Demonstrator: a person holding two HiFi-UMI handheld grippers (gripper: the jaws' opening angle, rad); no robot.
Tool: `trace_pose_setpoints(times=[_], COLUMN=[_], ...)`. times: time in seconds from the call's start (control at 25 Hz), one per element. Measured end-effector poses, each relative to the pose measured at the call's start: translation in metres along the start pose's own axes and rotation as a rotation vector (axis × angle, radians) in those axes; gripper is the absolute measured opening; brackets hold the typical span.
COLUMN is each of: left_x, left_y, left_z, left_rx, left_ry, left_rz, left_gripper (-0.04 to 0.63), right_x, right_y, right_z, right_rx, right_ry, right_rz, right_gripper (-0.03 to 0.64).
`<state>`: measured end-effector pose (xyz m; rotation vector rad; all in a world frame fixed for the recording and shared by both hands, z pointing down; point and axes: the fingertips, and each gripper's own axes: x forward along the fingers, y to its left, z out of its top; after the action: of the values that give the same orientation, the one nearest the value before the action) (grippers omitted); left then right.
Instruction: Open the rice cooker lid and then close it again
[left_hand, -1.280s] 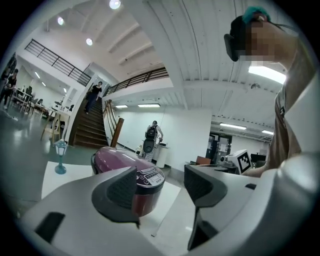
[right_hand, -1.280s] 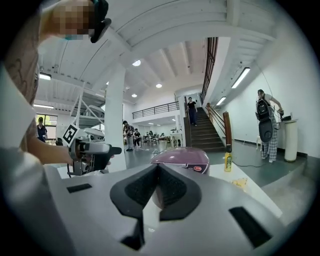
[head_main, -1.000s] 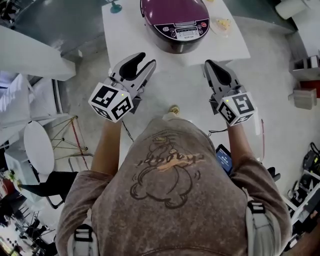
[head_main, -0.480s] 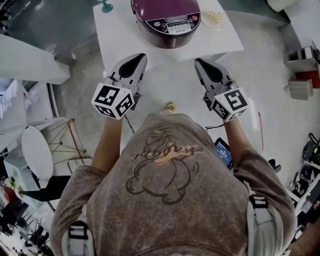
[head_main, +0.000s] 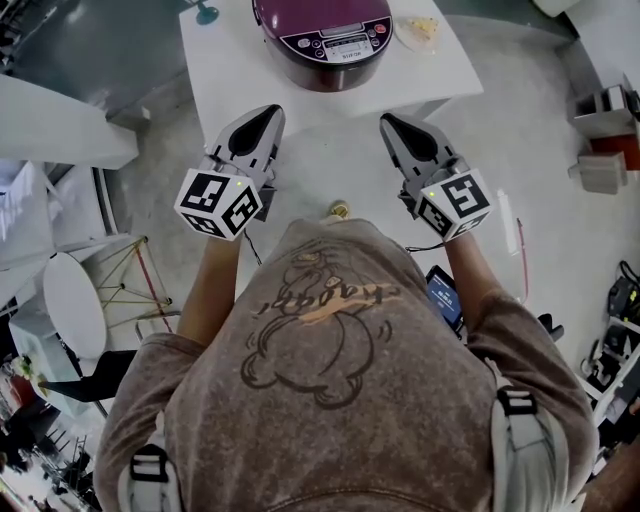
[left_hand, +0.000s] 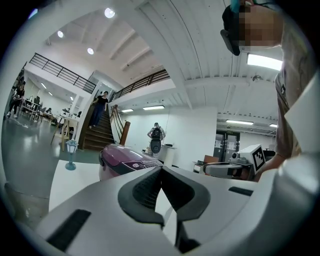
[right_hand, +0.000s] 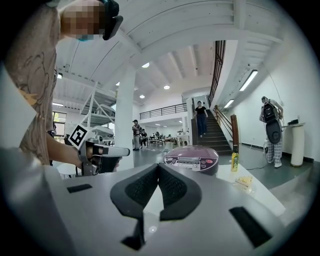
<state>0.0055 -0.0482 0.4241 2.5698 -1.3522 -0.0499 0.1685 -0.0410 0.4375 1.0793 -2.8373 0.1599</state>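
Observation:
A purple rice cooker with a dark control panel and its lid down stands on the white table at the top of the head view. It also shows in the left gripper view as the rice cooker and in the right gripper view as the rice cooker. My left gripper hovers short of the table's near edge, left of the cooker, shut with nothing between its pads. My right gripper hangs level with it on the right, also shut and empty. Neither touches the cooker.
A small clear dish with yellow food lies right of the cooker, and a teal goblet stands at the table's far left. A yellow bottle stands beside the cooker. Chairs and a round stool crowd the floor at left.
The left gripper's jaws have closed from open to shut. Both grippers and the cooker sit slightly higher in the head view as the view shifted.

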Motion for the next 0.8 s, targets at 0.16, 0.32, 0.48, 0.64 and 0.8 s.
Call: trace_pose_setpoints(times=[0.16,0.32,0.48,0.64,0.8], left_x=[-0.004,-0.008,-0.011,-0.013,-0.015], left_y=[0.001,0.004,0.003,0.002,0.003], left_z=[0.0,0.001,0.003,0.003,0.002], left_rx=[-0.011,-0.026,-0.028,-0.032,-0.036], left_ry=[-0.008,-0.013,-0.017,-0.016,-0.017], left_rz=[0.016,0.033,0.035,0.033,0.034], left_gripper=[0.021,0.021,0.021,0.022,0.021], right_x=[0.003,0.006,0.005,0.005,0.008], right_y=[0.007,0.011,0.011,0.012,0.011], right_z=[-0.002,-0.003,-0.003,-0.001,0.001], right_rx=[0.001,0.004,0.013,0.007,0.004], right_ry=[0.0,-0.001,0.0,0.005,0.0], right_rz=[0.022,0.033,0.028,0.025,0.019], right_gripper=[-0.002,-0.002,-0.002,-0.002,-0.002])
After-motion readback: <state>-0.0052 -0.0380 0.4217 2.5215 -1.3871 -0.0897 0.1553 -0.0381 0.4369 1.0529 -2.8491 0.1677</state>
